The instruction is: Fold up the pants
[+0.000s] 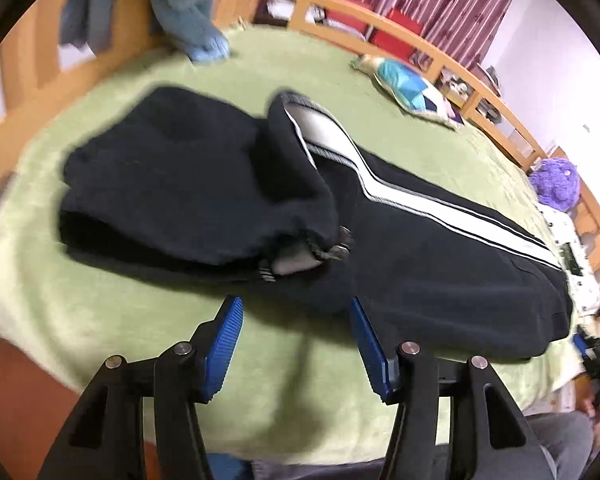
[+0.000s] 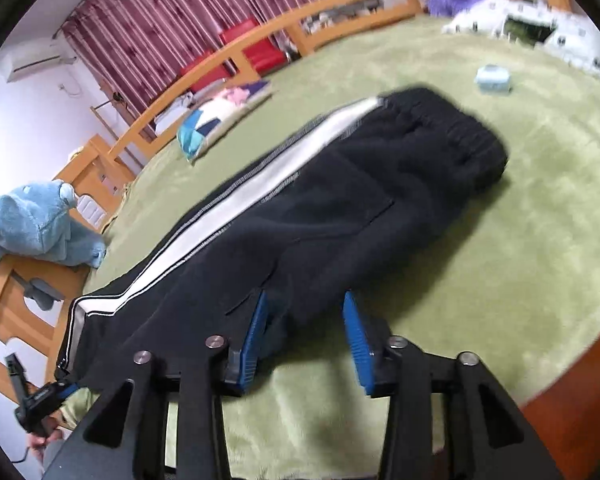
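I held both tools released, left tool (image 1: 296, 344) and right tool (image 2: 304, 340) just short of the pants (image 1: 440, 248), ready to grip.

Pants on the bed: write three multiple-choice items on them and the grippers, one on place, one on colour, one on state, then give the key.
1. Where do the pants lie?
A. on the green bed cover
B. on a wooden chair
C. on the floor

2. What colour is the stripe along the leg?
A. red
B. white
C. yellow

3. How does the left gripper stand?
A. shut on the cuff
B. shut on the cover
C. open, holding nothing

Key: 1 A, the dark cloth rests flat on the green cover; 2 B, a white band edged in grey runs the leg; 3 C, its blue pads stand apart with only the cover between.
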Demonstrator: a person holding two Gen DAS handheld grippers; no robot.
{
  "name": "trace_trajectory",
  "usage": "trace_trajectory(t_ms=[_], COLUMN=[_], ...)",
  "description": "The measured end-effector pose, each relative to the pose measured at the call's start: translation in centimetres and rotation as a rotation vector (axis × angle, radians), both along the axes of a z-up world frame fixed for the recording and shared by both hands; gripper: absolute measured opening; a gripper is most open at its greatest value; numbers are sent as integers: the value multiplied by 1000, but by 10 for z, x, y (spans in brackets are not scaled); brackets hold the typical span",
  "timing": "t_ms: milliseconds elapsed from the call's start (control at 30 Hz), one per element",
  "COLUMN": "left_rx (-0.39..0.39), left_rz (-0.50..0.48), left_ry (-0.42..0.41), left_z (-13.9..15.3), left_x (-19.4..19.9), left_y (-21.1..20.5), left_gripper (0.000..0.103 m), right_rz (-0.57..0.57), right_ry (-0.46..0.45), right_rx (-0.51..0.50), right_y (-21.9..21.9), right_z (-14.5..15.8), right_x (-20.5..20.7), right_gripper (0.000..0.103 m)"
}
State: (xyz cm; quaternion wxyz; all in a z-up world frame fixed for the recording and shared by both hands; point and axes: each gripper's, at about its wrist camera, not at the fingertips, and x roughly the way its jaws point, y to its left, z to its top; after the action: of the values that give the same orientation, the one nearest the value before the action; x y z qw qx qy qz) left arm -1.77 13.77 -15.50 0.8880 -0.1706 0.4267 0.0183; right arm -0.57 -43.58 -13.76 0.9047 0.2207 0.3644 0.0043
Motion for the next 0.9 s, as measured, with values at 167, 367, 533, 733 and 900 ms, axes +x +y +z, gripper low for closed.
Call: trace_trajectory(t_ms=[167, 367, 533, 733, 900], left_rx=[76, 172, 352, 389, 484], left_rz=[-5, -43, 7, 68, 176], left_ry=[-81, -81, -58, -116, -169], left_z=[21, 17, 0, 28, 58], left_x=[-5, 24, 51, 85, 137], left_y=[2, -21, -21, 31, 81], left_gripper=[61, 73, 67, 15, 14], right_rz=[9, 50, 42, -19, -42], right_ry=[-38, -7, 49, 98, 110], right_rx=[-38, -56, -67, -58, -72], right_y=[13, 41, 53, 46, 40], right_z=[23, 23, 6, -13, -16], right_x=[-5, 12, 24, 32, 36], right_gripper=[51, 51, 51, 51, 50])
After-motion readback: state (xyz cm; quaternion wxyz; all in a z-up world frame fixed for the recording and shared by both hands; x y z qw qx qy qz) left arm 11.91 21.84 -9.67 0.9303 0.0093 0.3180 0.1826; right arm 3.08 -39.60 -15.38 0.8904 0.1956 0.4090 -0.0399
